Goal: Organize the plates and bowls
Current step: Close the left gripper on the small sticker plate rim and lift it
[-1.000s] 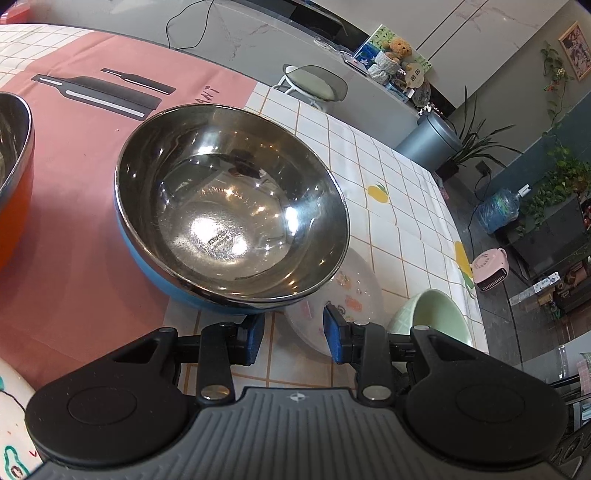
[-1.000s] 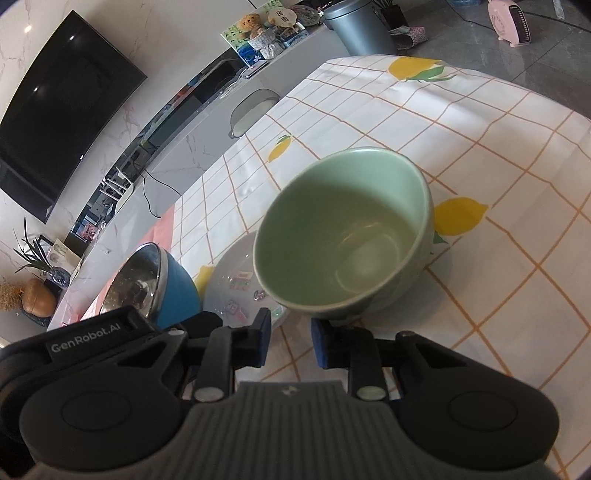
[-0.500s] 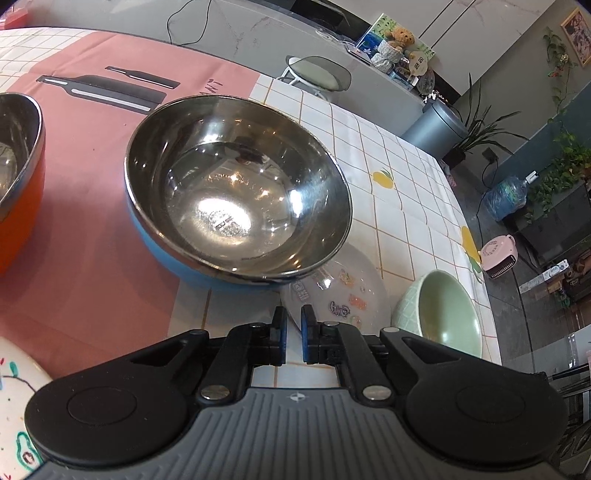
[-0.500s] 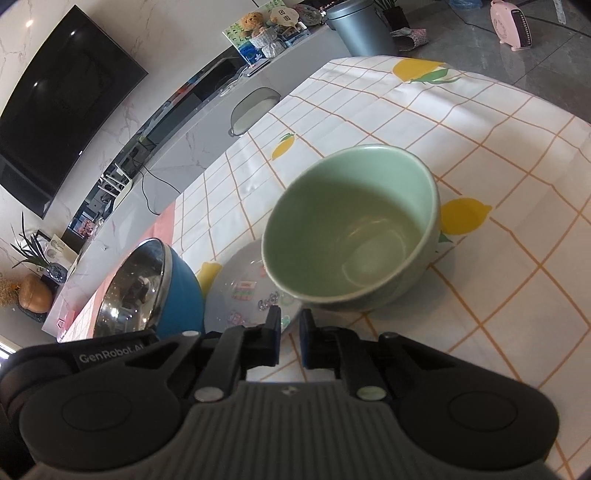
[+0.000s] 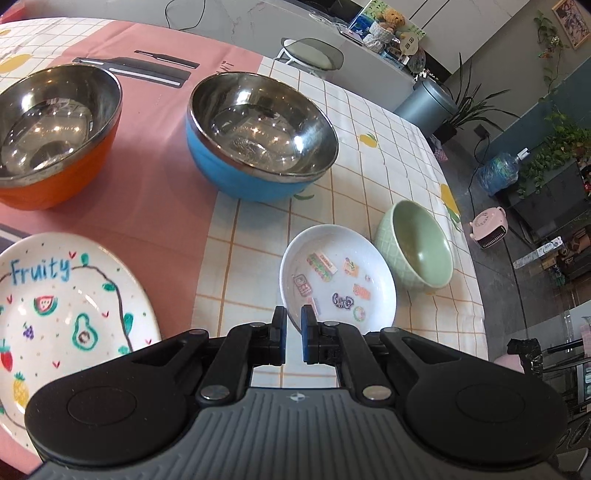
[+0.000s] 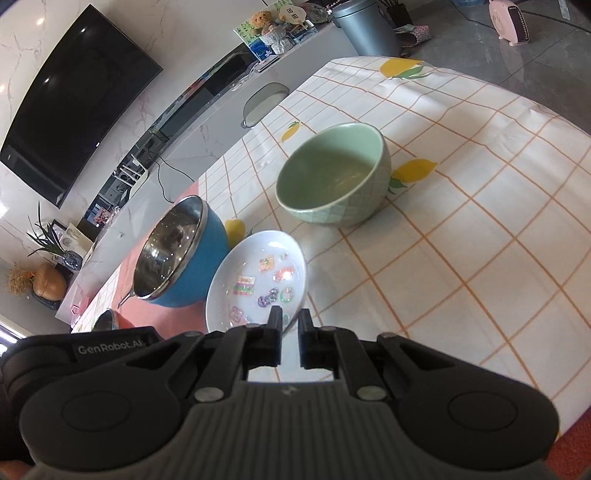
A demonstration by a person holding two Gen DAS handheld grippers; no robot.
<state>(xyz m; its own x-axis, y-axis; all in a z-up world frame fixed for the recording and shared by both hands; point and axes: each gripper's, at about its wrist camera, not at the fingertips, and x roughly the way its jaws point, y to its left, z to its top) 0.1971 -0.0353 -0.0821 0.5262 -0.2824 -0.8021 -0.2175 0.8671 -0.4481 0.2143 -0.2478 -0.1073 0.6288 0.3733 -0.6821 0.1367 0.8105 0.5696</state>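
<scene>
In the left wrist view a blue steel bowl [image 5: 260,144] and an orange steel bowl [image 5: 55,140] stand on the pink mat. A white sticker plate [image 5: 338,278] and a green bowl [image 5: 419,249] lie on the checked cloth. A "Fruity" plate [image 5: 66,302] lies near left. My left gripper [image 5: 292,336] is shut and empty, above the sticker plate's near rim. In the right wrist view my right gripper [image 6: 290,334] is shut and empty, above the near edge of the sticker plate [image 6: 256,280]. The green bowl [image 6: 334,175] and the blue bowl [image 6: 181,254] lie beyond.
The table's right edge [image 5: 469,229] drops to the floor, where a pink heater [image 5: 489,229] and a water bottle [image 5: 496,173] stand. A grey bin [image 6: 365,29] and a chair [image 6: 264,101] stand past the far edge.
Both grippers closed from open and pulled back and up from the bowls. The blue bowl and green bowl now sit farther away, and the orange bowl and Fruity plate have come into view.
</scene>
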